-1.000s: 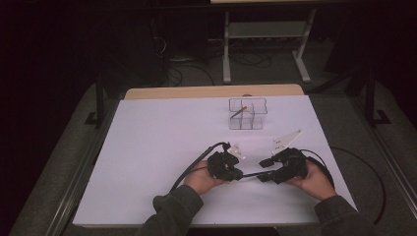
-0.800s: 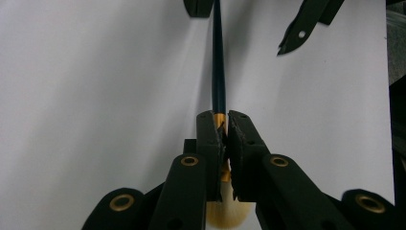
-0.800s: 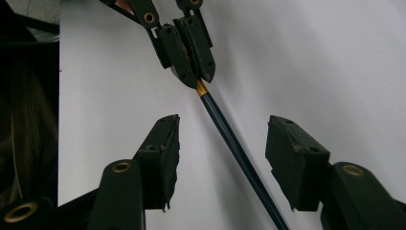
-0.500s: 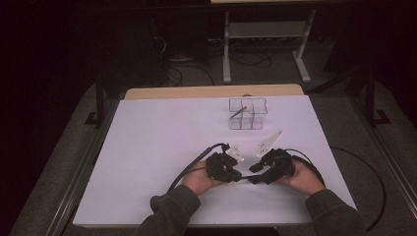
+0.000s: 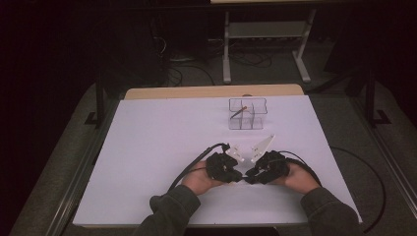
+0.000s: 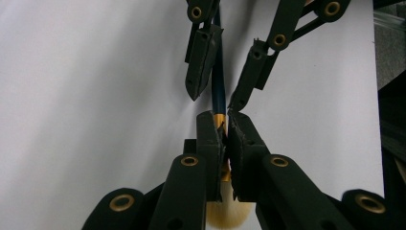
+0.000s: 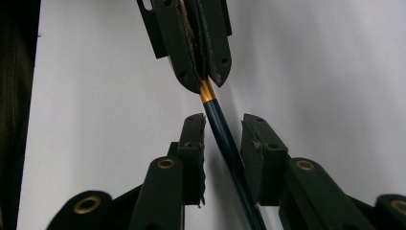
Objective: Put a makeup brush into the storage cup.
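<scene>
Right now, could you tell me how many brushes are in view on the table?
2. One brush with a dark blue handle is clamped in the left claw near the table's front edge; another leans in the clear organizer farther back. More could be hidden there.

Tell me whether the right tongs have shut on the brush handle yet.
Not yet: the right tongs have just been closing, but gaps remain beside the brush handle. The left tongs clamp its gold ferrule.

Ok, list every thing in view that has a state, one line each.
Left tongs: shut on the brush.
Right tongs: open around the handle, just been closing, pads not yet pressing.
Brush: held at its gold ferrule, blue handle between the right tongs.
Clear organizer: upright on the table, one thin stick inside.
</scene>
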{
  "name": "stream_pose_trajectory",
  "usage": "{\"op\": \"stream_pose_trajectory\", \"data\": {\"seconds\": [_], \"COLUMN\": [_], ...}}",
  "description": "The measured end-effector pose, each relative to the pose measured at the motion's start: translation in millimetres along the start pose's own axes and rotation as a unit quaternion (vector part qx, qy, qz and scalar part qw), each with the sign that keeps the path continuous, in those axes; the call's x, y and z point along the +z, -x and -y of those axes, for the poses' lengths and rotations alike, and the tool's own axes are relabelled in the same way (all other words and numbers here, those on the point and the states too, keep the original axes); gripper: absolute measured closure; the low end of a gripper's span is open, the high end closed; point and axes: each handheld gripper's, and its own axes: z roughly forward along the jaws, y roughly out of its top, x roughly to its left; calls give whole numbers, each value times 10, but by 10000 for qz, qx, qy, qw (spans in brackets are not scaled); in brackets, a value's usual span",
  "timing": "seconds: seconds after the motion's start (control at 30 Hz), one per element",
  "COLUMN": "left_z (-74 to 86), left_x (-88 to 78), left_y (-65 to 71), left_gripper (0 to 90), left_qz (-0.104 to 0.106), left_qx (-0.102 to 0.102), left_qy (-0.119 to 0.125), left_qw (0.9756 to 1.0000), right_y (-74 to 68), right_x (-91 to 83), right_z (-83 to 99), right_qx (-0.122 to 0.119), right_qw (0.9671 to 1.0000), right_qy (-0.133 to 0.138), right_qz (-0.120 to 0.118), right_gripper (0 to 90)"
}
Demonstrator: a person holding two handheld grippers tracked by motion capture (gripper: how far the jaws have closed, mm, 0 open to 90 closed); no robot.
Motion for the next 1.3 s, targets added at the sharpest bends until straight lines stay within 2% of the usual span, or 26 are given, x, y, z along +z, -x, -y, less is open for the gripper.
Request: {"op": "stream_pose_trajectory", "data": {"seconds": [0.13,0.33,0.53,0.73,0.9,1.0,1.1,1.3], "left_z": [2,-4,-1,-2,0,4,9,34], "left_x": [0,-8,-50,-92,-115,-135,-167,-277], "left_y": [9,7,12,31,28,23,28,7], "left_gripper": [840,840,840,839,834,829,816,715], "left_qz": [24,9,27,152,260,344,365,328], "left_qx": [-26,65,90,132,224,249,200,121], "left_qy": [-12,-72,-17,21,28,58,196,322], "left_qw": [10000,10000,10000,9998,9994,9991,9989,9989], "right_y": [-5,-19,-35,-83,-122,-136,-136,-129], "right_x": [6,13,0,-16,-14,-14,-41,-94], "right_z": [-4,-42,-91,-123,-133,-136,-136,-113], "right_qx": [-77,-158,-311,-522,-673,-674,-654,-551], "right_qw": [10000,9998,9994,9985,9972,9970,9970,9978], "right_qy": [-18,-86,-125,-148,-173,-175,-124,-122], "right_qz": [20,-12,-73,-114,-256,-341,-384,-347], "right_gripper": [727,741,766,795,825,829,830,830]}}
